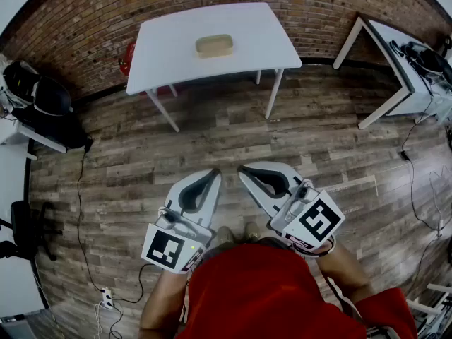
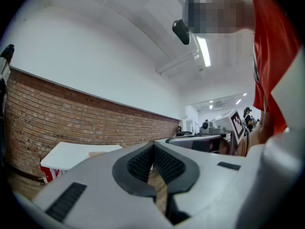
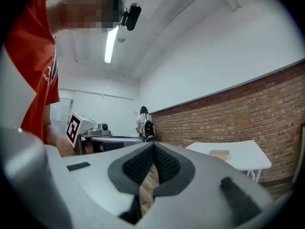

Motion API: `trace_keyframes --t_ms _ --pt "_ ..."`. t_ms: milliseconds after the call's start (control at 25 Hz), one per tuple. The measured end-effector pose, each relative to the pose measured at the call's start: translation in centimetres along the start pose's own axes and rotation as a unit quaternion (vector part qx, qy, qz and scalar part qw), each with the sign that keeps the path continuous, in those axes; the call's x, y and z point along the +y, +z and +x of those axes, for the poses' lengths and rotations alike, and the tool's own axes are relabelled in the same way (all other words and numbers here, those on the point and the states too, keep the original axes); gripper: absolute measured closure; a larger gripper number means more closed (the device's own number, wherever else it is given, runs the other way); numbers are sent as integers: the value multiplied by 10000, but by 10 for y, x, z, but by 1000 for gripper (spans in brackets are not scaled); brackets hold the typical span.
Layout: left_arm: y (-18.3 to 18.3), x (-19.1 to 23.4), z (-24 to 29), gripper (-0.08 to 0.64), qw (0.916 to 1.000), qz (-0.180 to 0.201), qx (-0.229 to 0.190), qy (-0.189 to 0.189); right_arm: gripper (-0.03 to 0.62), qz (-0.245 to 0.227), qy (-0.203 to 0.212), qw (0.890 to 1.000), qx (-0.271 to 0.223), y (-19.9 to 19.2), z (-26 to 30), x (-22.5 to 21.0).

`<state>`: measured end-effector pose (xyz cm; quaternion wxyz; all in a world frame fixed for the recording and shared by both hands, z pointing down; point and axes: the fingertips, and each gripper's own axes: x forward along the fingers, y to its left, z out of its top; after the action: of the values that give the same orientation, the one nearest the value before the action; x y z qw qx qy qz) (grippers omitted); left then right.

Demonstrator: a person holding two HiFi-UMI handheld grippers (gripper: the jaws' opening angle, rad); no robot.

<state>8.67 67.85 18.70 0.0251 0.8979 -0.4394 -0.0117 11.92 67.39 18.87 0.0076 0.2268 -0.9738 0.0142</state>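
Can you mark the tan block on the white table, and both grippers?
tan block (image 1: 214, 45): head view, middle of its top face.
left gripper (image 1: 214, 174): head view, where its shut tips meet.
right gripper (image 1: 243, 169): head view, where its shut tips meet.

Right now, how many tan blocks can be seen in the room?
1. The tan block lies near the middle of the white table; others may be out of view.

Tan rounded block (image 1: 214, 45) lies flat, midway across the white table (image 1: 162, 62)
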Motion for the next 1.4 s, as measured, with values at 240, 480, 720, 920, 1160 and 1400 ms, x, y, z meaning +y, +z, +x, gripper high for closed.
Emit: trace_keyframes --t_ms 240,480,720,920,1160,1400 --pt "-2 4 20 545 9999 -41 36 106 565 25 84 10000 -9 0 -1 -21" --pt "-4 7 50 545 9996 -69 110 257 565 70 277 9995 -101 2 -4 -51" --pt "-15 23 75 545 9988 -127 155 446 560 188 379 9990 -175 -2 -3 -90" --pt "-15 62 97 545 9985 -101 159 521 560 187 275 9993 -179 -2 18 -132" --pt "-22 137 135 545 9990 5 149 427 561 0 122 9999 -120 -8 77 -184" --pt "-34 229 187 545 9992 143 361 134 561 -137 -40 9999 71 -15 150 -245"
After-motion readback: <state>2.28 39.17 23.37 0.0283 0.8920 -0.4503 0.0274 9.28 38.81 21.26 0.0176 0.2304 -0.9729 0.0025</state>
